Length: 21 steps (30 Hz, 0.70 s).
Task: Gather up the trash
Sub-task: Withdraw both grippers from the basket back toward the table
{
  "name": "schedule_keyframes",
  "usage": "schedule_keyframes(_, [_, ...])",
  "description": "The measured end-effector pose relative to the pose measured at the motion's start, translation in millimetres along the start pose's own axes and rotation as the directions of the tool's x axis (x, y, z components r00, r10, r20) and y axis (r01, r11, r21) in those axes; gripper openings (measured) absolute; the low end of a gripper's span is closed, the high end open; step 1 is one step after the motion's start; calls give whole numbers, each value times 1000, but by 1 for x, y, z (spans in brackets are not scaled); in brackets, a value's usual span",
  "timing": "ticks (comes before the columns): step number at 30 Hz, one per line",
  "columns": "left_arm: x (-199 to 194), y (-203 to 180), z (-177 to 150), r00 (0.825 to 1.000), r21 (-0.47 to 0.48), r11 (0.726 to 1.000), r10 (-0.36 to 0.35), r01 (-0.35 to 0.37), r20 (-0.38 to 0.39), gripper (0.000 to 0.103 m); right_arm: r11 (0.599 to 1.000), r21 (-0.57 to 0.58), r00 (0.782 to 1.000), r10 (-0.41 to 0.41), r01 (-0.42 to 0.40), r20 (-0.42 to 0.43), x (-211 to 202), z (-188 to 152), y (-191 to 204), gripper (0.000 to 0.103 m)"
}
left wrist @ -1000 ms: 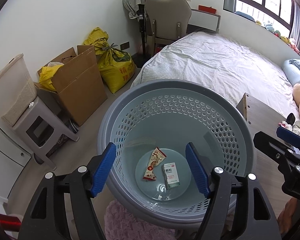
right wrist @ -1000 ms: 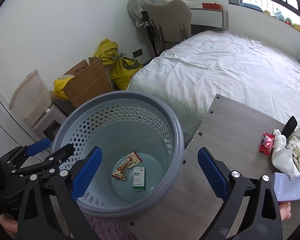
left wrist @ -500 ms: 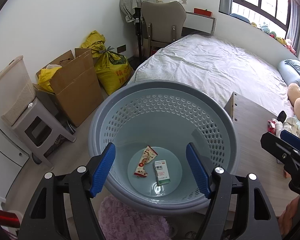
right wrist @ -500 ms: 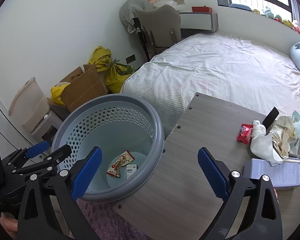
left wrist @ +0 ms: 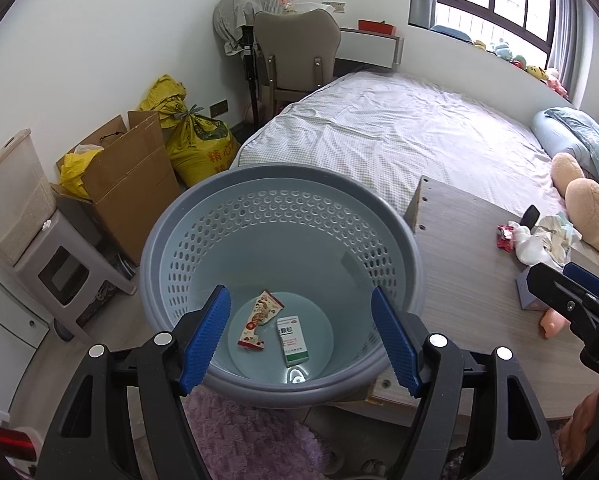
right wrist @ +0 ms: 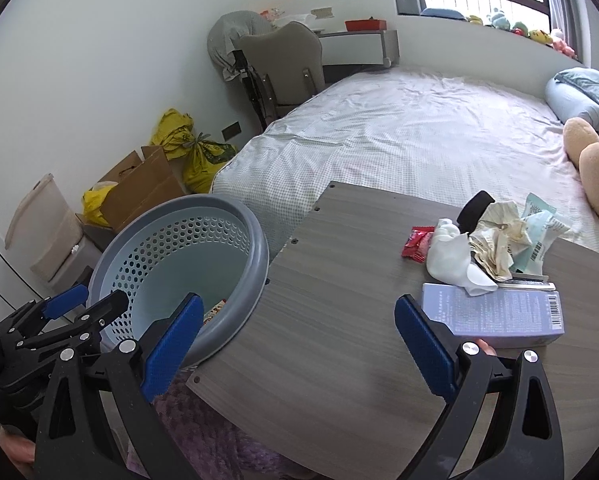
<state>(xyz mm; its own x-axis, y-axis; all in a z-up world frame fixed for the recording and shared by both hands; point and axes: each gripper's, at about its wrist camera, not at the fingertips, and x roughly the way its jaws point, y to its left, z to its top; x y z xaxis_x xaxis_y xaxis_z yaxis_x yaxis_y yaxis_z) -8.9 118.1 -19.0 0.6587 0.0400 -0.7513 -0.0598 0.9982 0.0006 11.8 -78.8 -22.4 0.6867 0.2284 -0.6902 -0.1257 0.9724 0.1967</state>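
Both views have slid off the basket (left wrist: 283, 216) toward the table (right wrist: 339, 300), so I'd guess it's going back for more trash. The left gripper (left wrist: 299, 334) and right gripper (right wrist: 295, 344) both gape wide with nothing in them. The crumpled pile (right wrist: 495, 244) sits on the table's far right, with a wrapper (left wrist: 259, 320) and box (left wrist: 293, 340) already binned.

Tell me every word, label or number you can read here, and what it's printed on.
"精心": red characters on the tied yellow woven sack by the wall; the characters below them are cut off.
Small white and green carton in the grey perforated plastic basket: dark characters, too blurred to read.
Red and cream snack wrapper beside it: unreadable.
Pale purple flat box on the grey wood-grain table: fine print and barcode, too small.
Crumpled pale blue packet: barcode only.
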Motion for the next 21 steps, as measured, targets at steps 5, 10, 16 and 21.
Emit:
schedule_keyframes(5, [-4, -17, -5, 1000, 25, 999, -27, 27, 0, 70, 999, 27, 1000, -28, 28, 5, -11, -9, -19, 95])
schedule_keyframes(10, [-5, -36, -10, 998, 50, 997, -60, 60, -4, 70, 996, 57, 997, -72, 72, 2, -22, -22, -37, 95])
schedule_keyframes(16, [-2, -60, -15, 995, 88, 991, -95, 96, -20, 70, 988, 100, 993, -121, 121, -11, -28, -36, -62, 95])
schedule_keyframes(21, [3, -79, -20, 994, 120, 987, -107, 111, -36, 70, 980, 121, 988, -153, 156, -35, -24, -47, -80, 95])
